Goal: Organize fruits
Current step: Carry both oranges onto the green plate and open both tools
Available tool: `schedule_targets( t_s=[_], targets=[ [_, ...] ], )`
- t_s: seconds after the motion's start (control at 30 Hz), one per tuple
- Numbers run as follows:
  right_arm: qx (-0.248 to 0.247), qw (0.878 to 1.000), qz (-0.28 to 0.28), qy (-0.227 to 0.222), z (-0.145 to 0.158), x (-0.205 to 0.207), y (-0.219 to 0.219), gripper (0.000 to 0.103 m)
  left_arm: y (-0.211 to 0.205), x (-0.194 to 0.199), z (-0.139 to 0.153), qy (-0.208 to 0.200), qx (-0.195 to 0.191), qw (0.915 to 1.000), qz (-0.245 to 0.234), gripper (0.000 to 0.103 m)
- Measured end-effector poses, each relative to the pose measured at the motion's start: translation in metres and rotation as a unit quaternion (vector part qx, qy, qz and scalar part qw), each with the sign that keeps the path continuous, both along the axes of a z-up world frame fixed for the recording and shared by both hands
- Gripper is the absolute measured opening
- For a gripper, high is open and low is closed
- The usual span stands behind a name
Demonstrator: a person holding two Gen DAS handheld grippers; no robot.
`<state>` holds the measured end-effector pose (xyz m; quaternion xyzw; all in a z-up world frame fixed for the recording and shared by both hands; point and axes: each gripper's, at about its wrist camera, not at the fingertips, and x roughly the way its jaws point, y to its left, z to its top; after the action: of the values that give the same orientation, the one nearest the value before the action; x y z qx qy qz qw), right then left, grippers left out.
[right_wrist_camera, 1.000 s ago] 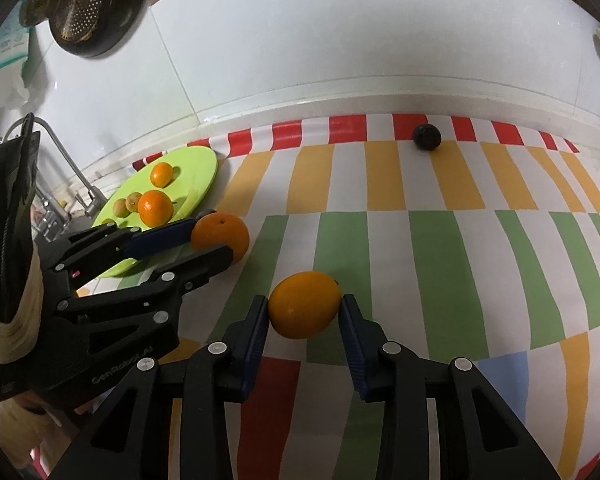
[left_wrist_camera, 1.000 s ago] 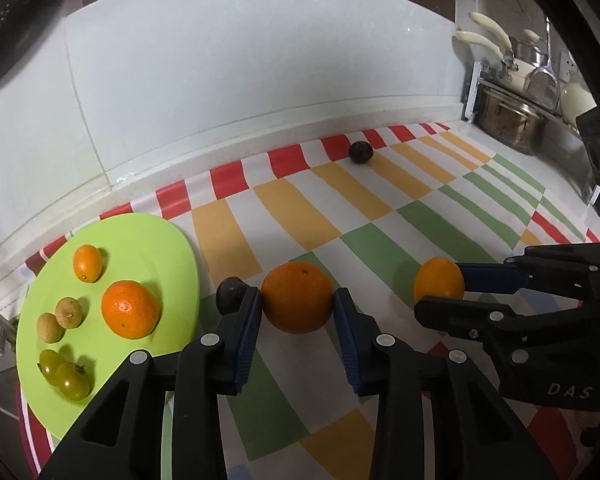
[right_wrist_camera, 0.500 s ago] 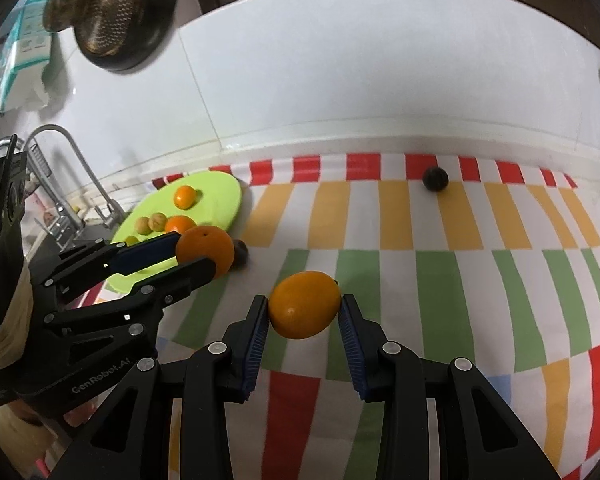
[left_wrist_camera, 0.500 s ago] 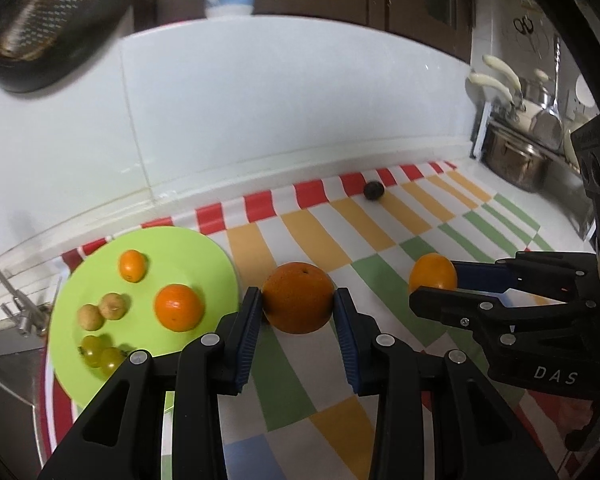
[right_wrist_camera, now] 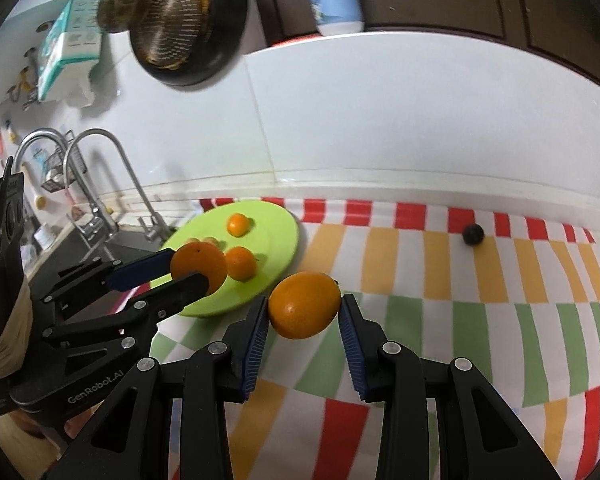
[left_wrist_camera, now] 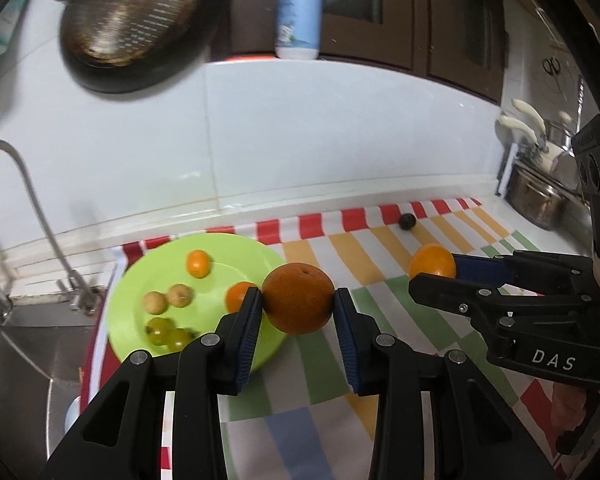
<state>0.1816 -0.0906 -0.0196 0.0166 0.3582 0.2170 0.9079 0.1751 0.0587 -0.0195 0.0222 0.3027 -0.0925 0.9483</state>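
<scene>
I see a kitchen bench [right_wrist_camera: 500, 360] under a cloth of red, orange and green checks, white tiled wall behind, a faucet [right_wrist_camera: 112, 168] and sink at the left, a strainer [left_wrist_camera: 128, 12] hanging above. A green plate [left_wrist_camera: 236, 252] sits at the cloth's left end with small fruits on it; a dark fruit [right_wrist_camera: 473, 234] lies alone near the wall.

Compared with a second ago, both fruits are higher off the cloth and nearer the plate, and more wall shows.

My left tool [left_wrist_camera: 298, 312] is clenched on the round orange [left_wrist_camera: 298, 298], its stem dimple facing up, over the plate's near edge. My right tool [right_wrist_camera: 304, 322] is clenched on the oval orange [right_wrist_camera: 304, 305], long axis running across from pad to pad, just right of the plate.
</scene>
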Motion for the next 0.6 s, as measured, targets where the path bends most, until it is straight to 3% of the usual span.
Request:
schedule_targets(
  t_s=[0.6],
  targets=[
    [0.016, 0.997, 0.068, -0.023, 0.021, 0.041, 0.053, 0.037, 0.046, 0.012, 0.019, -0.038, 0.023, 0.9967, 0.068, 0.036]
  ],
)
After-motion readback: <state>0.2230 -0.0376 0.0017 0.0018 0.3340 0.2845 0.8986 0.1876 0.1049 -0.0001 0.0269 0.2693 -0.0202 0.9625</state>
